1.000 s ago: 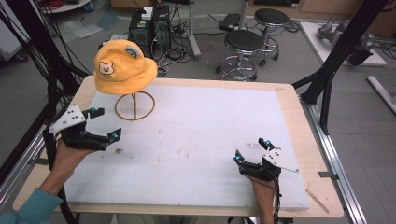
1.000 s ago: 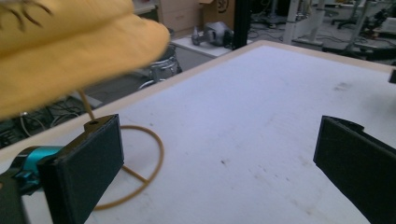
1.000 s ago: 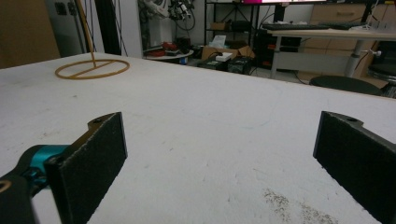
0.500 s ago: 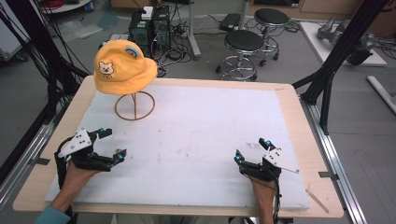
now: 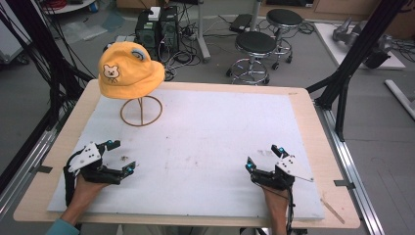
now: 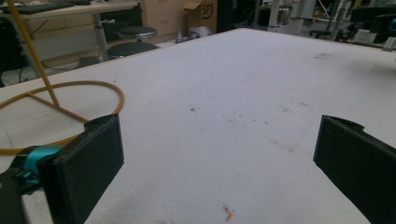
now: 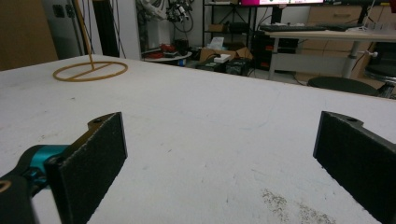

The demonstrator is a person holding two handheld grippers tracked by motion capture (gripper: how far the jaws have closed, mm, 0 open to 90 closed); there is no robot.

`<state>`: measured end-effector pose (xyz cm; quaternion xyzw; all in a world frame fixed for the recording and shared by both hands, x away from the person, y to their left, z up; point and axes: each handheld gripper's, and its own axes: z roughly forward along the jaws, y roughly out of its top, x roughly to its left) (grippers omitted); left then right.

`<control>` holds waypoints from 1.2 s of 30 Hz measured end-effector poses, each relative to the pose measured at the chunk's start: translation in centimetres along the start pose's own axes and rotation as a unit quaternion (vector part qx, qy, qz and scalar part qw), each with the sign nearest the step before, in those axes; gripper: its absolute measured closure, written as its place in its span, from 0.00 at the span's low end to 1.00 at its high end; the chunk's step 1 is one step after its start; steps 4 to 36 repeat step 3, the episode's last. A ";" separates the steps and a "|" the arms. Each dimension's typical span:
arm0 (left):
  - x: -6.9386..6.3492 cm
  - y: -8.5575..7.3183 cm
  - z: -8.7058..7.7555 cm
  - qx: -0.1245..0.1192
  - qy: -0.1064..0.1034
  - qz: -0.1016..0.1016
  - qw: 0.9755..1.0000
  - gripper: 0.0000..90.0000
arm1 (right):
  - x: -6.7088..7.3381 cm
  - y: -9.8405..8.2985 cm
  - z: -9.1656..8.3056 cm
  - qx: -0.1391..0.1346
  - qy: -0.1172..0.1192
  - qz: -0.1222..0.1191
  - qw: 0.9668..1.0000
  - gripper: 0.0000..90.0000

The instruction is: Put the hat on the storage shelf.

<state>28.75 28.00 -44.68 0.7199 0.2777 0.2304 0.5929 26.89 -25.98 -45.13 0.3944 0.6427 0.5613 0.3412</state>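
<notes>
1. Yellow hat (image 5: pixel 128 71) with a bear face, perched on a thin wire stand (image 5: pixel 141 110) near the far left corner of the table (image 5: pixel 303 105); brim overhanging the stand's ring base.
2. Ring base flat on the white mat (image 5: pixel 210 137) that covers most of the tabletop; bare wood border around the mat on all sides.
3. Left gripper (image 5: pixel 121 157) low over the mat near the near left corner, held from below by a hand (image 5: pixel 85 188); jaws spread wide, nothing between them.
4. In the left gripper view, wide-apart black jaws framing bare, lightly stained mat; stand's ring (image 6: pixel 60 109) and slanted stem just beyond the left jaw; a small orange scrap (image 6: pixel 229 213) on the mat between the jaws.
5. Right gripper (image 5: pixel 263 157) low over the mat toward the near right corner, held by the other hand (image 5: pixel 275 205); jaws likewise released and empty.
6. In the right gripper view, jaws well apart over bare mat with a dark smudge (image 7: pixel 289 207) near the right jaw; wire stand (image 7: pixel 90 70) far off at the upper left.
7. Both grippers well apart from the hat and from each other.
8. Beyond the far edge of the table: two round stools (image 5: pixel 254 49) and a cluster of black boxes with cables (image 5: pixel 156 29) on the floor.
</notes>
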 end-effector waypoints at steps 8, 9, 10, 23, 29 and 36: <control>0.1 -0.2 -0.2 -0.011 0.004 -0.002 1.000 0.02 | 0.0 0.0 0.0 -0.001 0.001 -0.001 1.000 0.02; 0.1 -0.2 -0.2 -0.011 0.004 -0.002 1.000 0.02 | 0.0 0.0 0.0 -0.001 0.001 -0.001 1.000 0.02; 0.1 -0.2 -0.2 -0.011 0.004 -0.002 1.000 0.02 | 0.0 0.0 0.0 -0.001 0.001 -0.001 1.000 0.02; 0.1 -0.2 -0.2 -0.011 0.004 -0.002 1.000 0.02 | 0.0 0.0 0.0 -0.001 0.001 -0.001 1.000 0.02; 0.1 -0.2 -0.2 -0.011 0.004 -0.002 1.000 0.02 | 0.0 0.0 0.0 -0.001 0.001 -0.001 1.000 0.02; 0.1 -0.2 -0.2 -0.011 0.004 -0.002 1.000 0.02 | 0.0 0.0 0.0 -0.001 0.001 -0.001 1.000 0.02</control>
